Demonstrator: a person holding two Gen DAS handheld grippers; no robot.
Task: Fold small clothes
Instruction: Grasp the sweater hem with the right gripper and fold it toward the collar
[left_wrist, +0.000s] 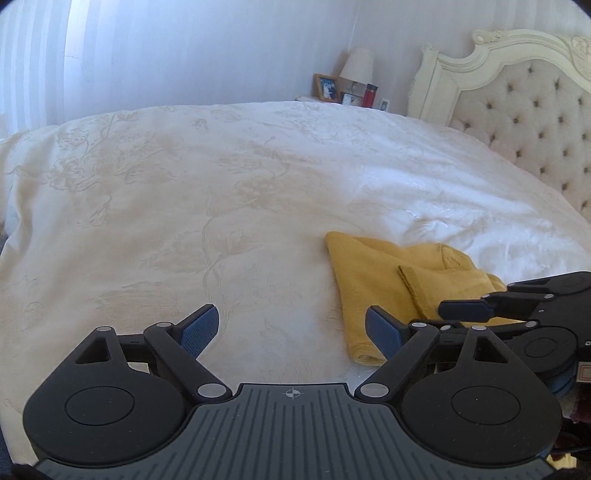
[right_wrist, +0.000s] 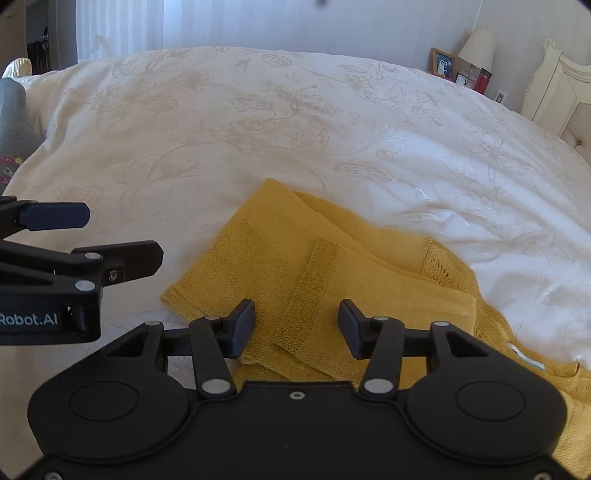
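A yellow knit garment (right_wrist: 295, 254) lies partly folded on the white bedspread, a sleeve with a ribbed cuff (right_wrist: 306, 295) laid across its body. It also shows in the left wrist view (left_wrist: 376, 280), to the right of my left gripper. My right gripper (right_wrist: 296, 328) is open and empty, hovering just above the cuff. My left gripper (left_wrist: 291, 332) is open and empty over bare bedspread, left of the garment's edge. The right gripper's fingers (left_wrist: 465, 309) show at the right of the left wrist view.
The white floral bedspread (left_wrist: 184, 192) fills both views. A tufted headboard (left_wrist: 517, 110) stands at the right. A nightstand with a lamp (left_wrist: 356, 66), a photo frame and a red bottle is at the far side. A grey cushion (right_wrist: 11, 118) lies at the left edge.
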